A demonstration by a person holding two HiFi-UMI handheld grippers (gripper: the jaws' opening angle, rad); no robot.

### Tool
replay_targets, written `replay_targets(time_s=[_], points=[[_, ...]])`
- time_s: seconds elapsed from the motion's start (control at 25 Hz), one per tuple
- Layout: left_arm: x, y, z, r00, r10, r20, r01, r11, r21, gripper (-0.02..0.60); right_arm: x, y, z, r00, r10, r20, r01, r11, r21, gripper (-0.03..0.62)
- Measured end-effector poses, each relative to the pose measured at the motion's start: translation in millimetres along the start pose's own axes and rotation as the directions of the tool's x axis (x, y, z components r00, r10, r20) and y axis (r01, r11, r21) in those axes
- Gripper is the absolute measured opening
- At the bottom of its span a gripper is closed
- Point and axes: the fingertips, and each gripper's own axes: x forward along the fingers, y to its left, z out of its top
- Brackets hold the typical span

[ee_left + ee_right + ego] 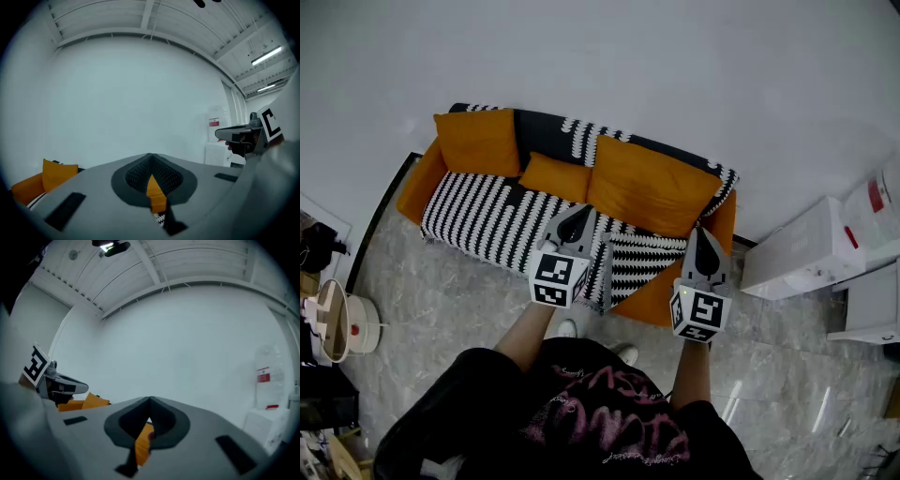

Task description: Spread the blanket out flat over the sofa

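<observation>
Person (581, 412) cut off by the bottom edge; blanket (487, 220) folded corner partly hidden behind left gripper (576, 216)

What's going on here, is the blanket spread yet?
A person stands facing the orange sofa with a tool in each hand. The left tool and right tool are both shut and empty, held level toward the sofa. The striped blanket covers most of the seat and backrest, but its right end is bunched up, leaving the seat's right corner bare. Not flat yet.
</observation>
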Motion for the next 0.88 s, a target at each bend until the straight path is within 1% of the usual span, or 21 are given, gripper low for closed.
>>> replay_targets(time_s=[0.24, 0.4, 0.72, 0.88], points=[[1.1, -13.4, -3.0, 1.000, 0.001, -0.013, -0.001, 1.000, 0.003, 0.011, -6.8, -11.0, -5.2, 1.000, -0.002, 0.006, 0.002, 1.000, 0.016, 0.020], [-0.9, -28.4, -4.7, 1.000, 0.007, -0.028, -0.007, 1.000, 0.016, 0.011, -17.9, -21.5, -3.0, 0.999, 0.007, 0.039, -0.008, 0.999, 0.034, 0.020], [-3.8, -69.3, -9.1, 0.998, 0.026, -0.057, -0.023, 0.999, 0.043, 0.011, -44.8, -54.2, -15.6, 0.998, 0.021, 0.051, -0.024, 0.998, 0.066, 0.020], [-0.8, -86.4, -12.9, 0.997, 0.030, -0.072, -0.026, 0.998, 0.053, 0.011, -52.5, -73.1, -22.8, 0.999, 0.016, 0.046, -0.020, 0.996, 0.082, 0.020]])
